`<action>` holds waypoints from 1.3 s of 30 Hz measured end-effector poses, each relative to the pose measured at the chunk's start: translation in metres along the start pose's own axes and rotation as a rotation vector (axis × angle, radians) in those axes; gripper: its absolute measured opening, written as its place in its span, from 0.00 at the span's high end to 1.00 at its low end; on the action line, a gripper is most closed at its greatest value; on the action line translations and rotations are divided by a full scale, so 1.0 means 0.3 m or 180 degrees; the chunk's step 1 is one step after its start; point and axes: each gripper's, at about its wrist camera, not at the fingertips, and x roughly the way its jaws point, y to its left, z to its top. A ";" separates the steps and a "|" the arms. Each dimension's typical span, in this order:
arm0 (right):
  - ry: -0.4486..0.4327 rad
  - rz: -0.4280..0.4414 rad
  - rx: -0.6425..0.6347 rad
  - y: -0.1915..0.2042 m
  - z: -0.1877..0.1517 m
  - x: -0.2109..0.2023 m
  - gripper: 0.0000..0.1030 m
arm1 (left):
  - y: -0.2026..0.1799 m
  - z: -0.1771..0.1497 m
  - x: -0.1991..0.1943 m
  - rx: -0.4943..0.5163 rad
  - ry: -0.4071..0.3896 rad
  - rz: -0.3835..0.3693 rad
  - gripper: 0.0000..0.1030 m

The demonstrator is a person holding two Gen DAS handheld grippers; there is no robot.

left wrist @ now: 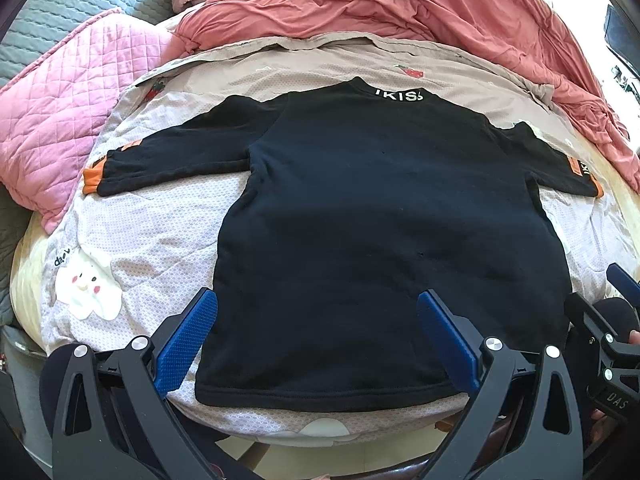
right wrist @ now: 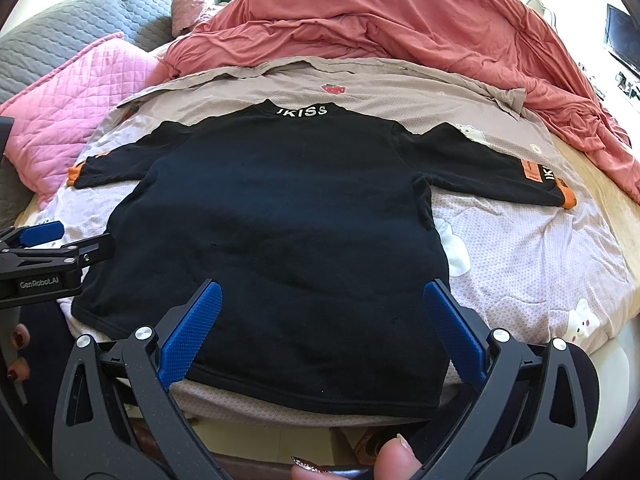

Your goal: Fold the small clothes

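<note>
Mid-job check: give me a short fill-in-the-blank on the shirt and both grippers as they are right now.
1. The black shirt lies spread flat with both sleeves stretched ____.
2. The cuffs of its sleeves are coloured ____.
3. The left gripper and the right gripper both hover at the shirt's hem with jaws ____.
4. The white lettering sits at the shirt's ____.

Missing words: out; orange; open; collar

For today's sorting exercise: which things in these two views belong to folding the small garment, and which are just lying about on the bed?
Belongs to the job:
black top, spread flat
left gripper, open
right gripper, open

Just lying about:
coral duvet
pink quilted pillow
grey quilt
patterned mat under the top
</note>
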 end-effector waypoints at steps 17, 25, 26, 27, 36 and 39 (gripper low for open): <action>0.0008 -0.0005 0.0003 0.003 0.000 0.003 0.08 | -0.001 0.000 -0.003 -0.0009 0.0003 -0.0022 0.04; 0.0016 -0.0008 0.0018 -0.001 -0.005 0.010 0.08 | 0.000 0.000 -0.003 -0.0009 0.0004 -0.0021 0.04; 0.0011 -0.0010 0.0016 -0.001 -0.006 0.010 0.08 | 0.000 0.000 -0.003 -0.0008 0.0005 -0.0019 0.04; 0.0008 -0.0009 0.0015 -0.002 -0.006 0.012 0.08 | 0.000 0.000 -0.003 -0.0007 0.0006 -0.0020 0.04; -0.0008 -0.0042 0.0065 -0.037 0.015 0.036 0.08 | 0.008 0.023 0.018 -0.0031 0.0027 -0.0008 0.04; 0.0005 -0.0043 0.0101 -0.050 0.028 0.050 0.08 | 0.004 0.037 0.037 -0.0035 0.0056 -0.0019 0.04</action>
